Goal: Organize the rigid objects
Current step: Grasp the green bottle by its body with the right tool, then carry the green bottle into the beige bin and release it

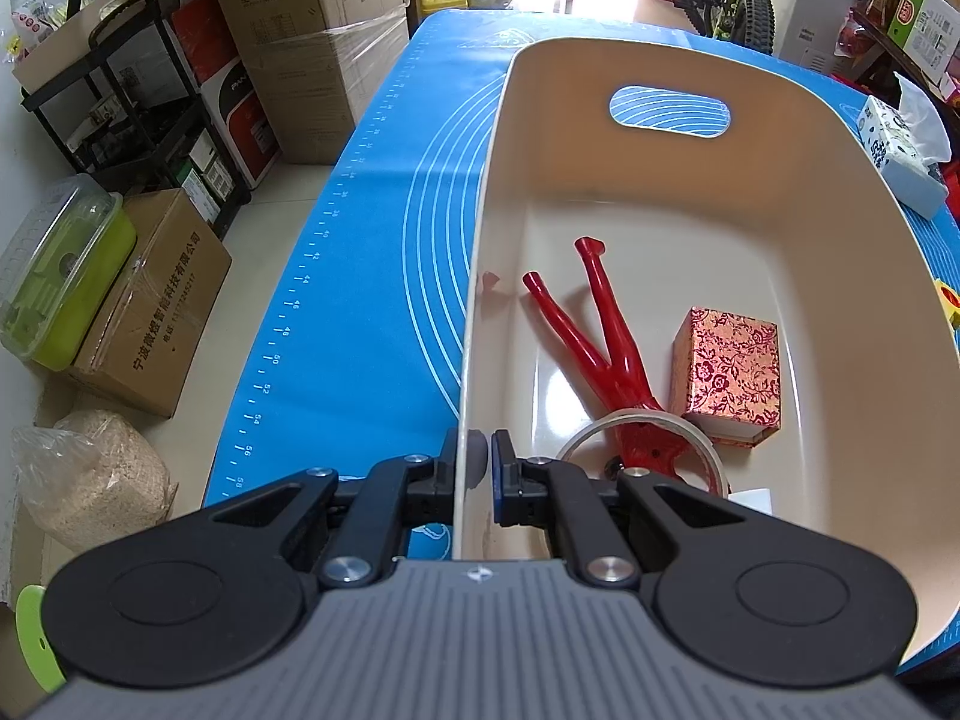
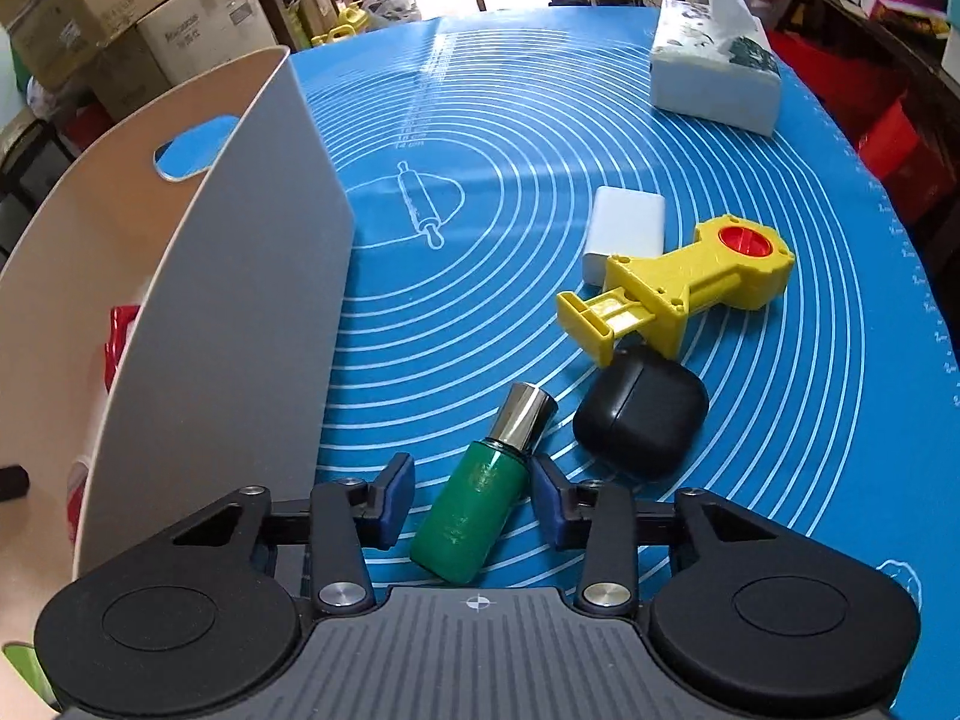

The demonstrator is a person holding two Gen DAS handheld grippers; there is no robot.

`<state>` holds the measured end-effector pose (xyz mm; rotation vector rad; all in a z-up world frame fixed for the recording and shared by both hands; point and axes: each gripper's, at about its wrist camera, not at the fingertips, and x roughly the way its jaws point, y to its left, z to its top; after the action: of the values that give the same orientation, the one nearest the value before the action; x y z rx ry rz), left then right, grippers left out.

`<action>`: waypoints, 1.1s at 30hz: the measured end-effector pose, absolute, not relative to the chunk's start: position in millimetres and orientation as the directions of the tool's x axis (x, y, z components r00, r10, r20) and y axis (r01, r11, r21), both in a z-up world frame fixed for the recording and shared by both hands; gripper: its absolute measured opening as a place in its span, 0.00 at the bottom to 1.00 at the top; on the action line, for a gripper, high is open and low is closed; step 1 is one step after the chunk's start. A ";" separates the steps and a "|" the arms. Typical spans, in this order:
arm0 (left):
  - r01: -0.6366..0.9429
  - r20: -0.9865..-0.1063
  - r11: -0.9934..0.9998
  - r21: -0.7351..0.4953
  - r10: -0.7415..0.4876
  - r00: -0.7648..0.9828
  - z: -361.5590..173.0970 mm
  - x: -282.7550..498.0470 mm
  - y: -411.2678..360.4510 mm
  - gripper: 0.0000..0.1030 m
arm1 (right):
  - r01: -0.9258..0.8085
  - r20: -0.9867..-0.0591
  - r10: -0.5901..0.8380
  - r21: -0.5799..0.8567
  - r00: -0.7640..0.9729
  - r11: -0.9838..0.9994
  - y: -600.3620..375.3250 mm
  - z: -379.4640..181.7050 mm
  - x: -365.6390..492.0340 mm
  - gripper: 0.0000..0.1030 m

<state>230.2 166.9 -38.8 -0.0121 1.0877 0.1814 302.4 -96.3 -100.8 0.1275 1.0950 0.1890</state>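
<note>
My left gripper (image 1: 480, 456) is shut on the near left wall of the cream bin (image 1: 600, 48), one pad on each side. In the bin lie red pliers (image 1: 606, 360), a red floral box (image 1: 729, 375) and a clear tape roll (image 1: 642, 426). In the right wrist view, my right gripper (image 2: 474, 474) is low over the blue mat (image 2: 510, 120), straddling a green bottle (image 2: 474, 504) with a silver cap. Its right pad is at the bottle; a gap shows on the left. Beyond lie a black case (image 2: 642, 420), a yellow toy tool (image 2: 678, 282) and a white block (image 2: 627, 222).
The bin's grey outer wall (image 2: 240, 300) rises just left of the right gripper. A tissue box (image 2: 714, 72) sits at the mat's far right. Cardboard boxes (image 1: 312, 42), a black shelf (image 1: 138, 108) and a sack (image 1: 96, 480) stand on the floor to the table's left.
</note>
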 end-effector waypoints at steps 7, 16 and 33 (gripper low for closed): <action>-0.154 -0.881 0.985 0.080 0.141 0.451 -38.9 230.5 166.3 0.10 | -0.114 -0.866 0.197 0.162 0.460 0.980 -92.2 -98.1 299.9 0.39; -0.154 -0.881 0.985 0.079 0.141 0.451 -38.9 230.5 166.3 0.10 | -0.136 -0.848 0.199 0.151 0.491 0.979 -90.1 -87.1 292.4 0.33; -0.153 -0.881 0.985 0.080 0.142 0.451 -39.0 230.5 166.3 0.10 | -0.159 -0.727 0.203 0.129 0.657 0.979 -90.9 -35.4 278.9 0.32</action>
<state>230.5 166.3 -39.0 -0.0120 1.0879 0.1823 278.9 -90.9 -35.4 0.0558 0.8297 0.2052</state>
